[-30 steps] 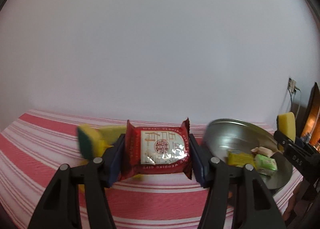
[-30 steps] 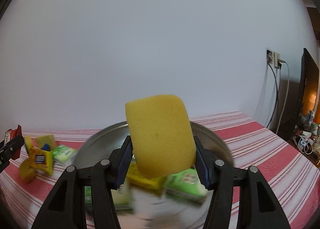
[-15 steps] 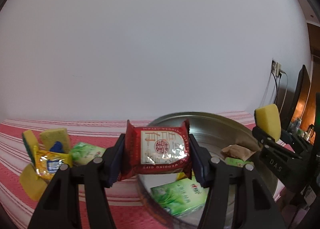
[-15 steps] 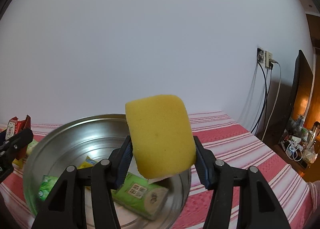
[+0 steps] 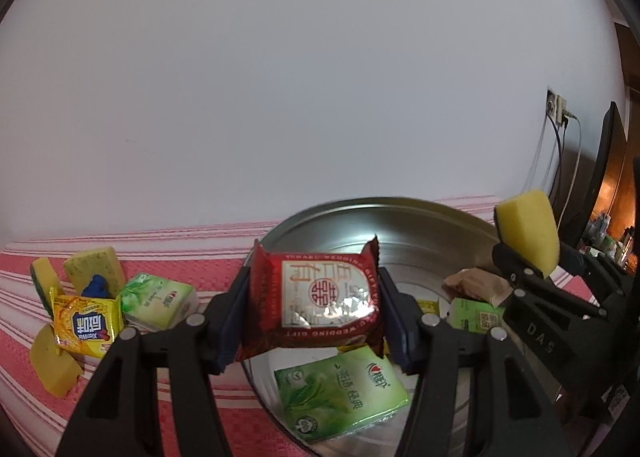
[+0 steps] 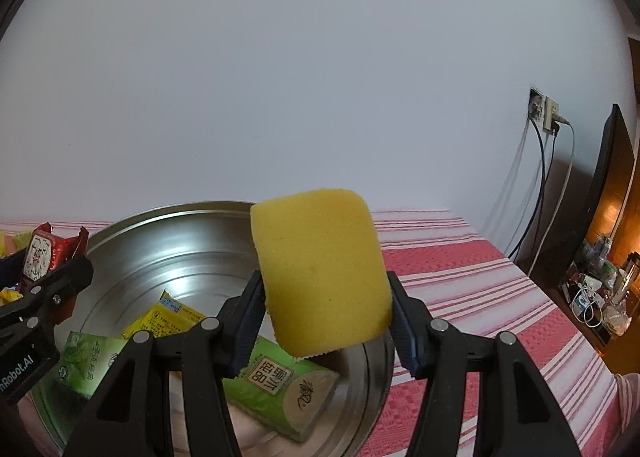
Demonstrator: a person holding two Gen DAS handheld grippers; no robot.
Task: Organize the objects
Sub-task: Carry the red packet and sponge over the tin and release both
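My left gripper is shut on a red snack packet and holds it above the near rim of a round metal basin. My right gripper is shut on a yellow sponge above the basin's right side. The sponge and right gripper also show at the right of the left wrist view. Green tissue packs and a yellow packet lie in the basin.
On the red striped cloth, left of the basin, lie yellow sponges, a yellow snack packet and a green tissue pack. A wall socket with cables and a dark screen stand at the right.
Both grippers have swung right with their loads. The left gripper with the red packet now sits over the basin instead of over the cloth. The right gripper is now over the basin's right edge.
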